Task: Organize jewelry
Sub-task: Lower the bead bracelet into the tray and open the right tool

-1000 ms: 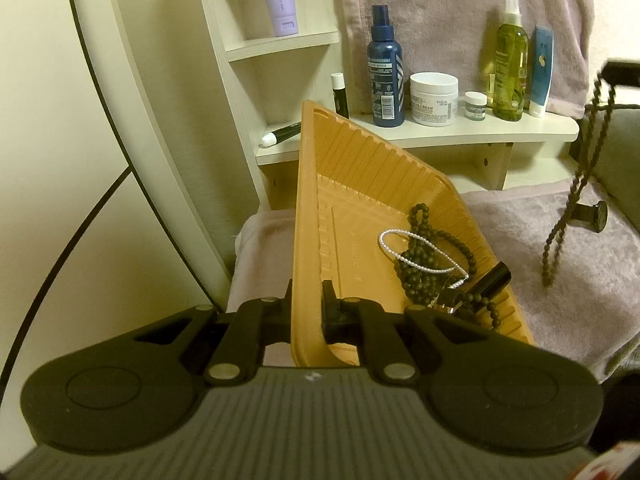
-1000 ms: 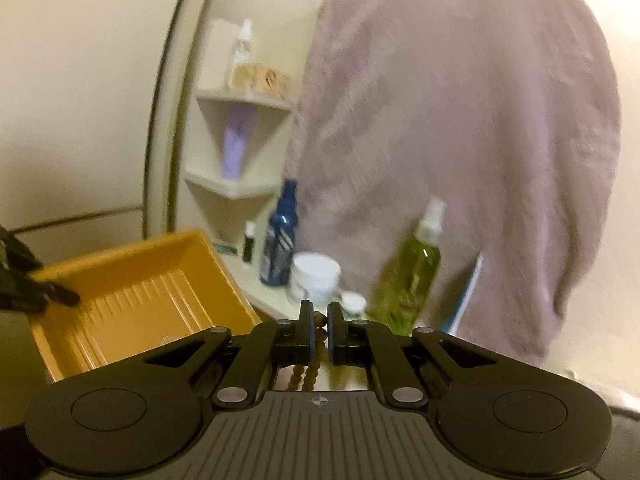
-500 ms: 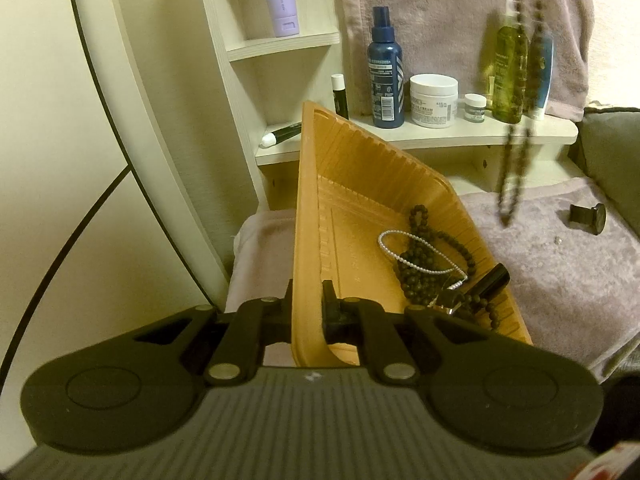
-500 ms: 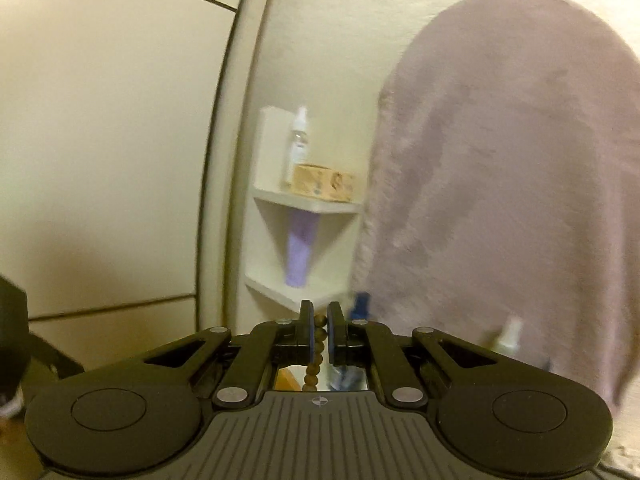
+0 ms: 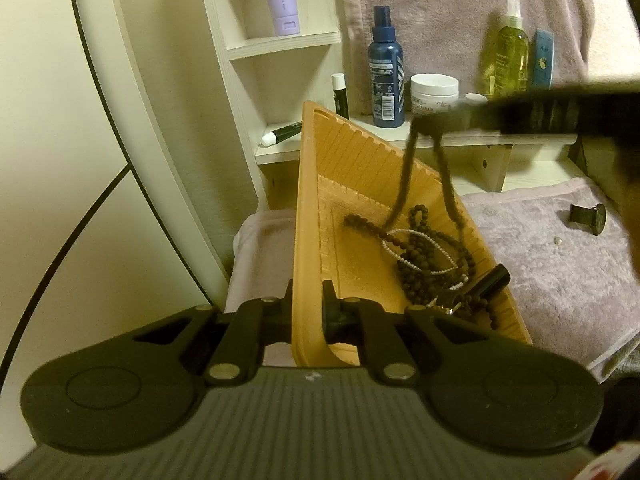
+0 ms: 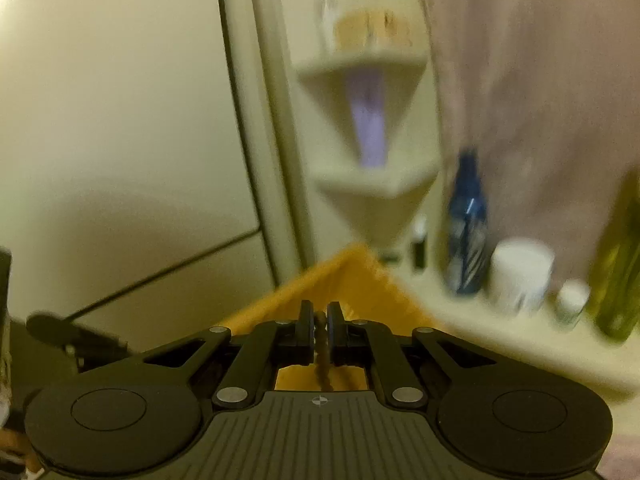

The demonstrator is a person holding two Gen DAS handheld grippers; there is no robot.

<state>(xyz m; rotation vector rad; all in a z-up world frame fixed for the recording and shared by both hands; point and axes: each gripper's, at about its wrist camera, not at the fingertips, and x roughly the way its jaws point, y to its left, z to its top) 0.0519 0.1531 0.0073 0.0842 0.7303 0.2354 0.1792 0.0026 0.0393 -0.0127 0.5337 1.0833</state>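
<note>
My left gripper [image 5: 307, 300] is shut on the near rim of an orange ribbed tray [image 5: 316, 184] and holds it tilted. In the tray lie dark bead strands [image 5: 420, 268], a white bead chain [image 5: 416, 252] and a black tube [image 5: 490, 282]. My right gripper [image 5: 426, 124] reaches in blurred from the right above the tray, shut on a brown bead necklace [image 5: 404, 184] whose loop hangs down into the tray. In the right wrist view the gripper [image 6: 319, 326] pinches the necklace [image 6: 322, 364] over the tray [image 6: 352, 276].
A mauve towel [image 5: 560, 272] covers the surface; a small black piece [image 5: 588, 218] and a tiny stud [image 5: 559, 241] lie on it. A shelf [image 5: 472, 136] behind holds a blue spray bottle [image 5: 386, 80], white jar [image 5: 434, 92], green bottle [image 5: 506, 56]. A corner shelf stands at left.
My right gripper has carried the brown necklace from the right and high up, leftwards and down, so that its loop now hangs into the tray. The left gripper and tray have not moved.
</note>
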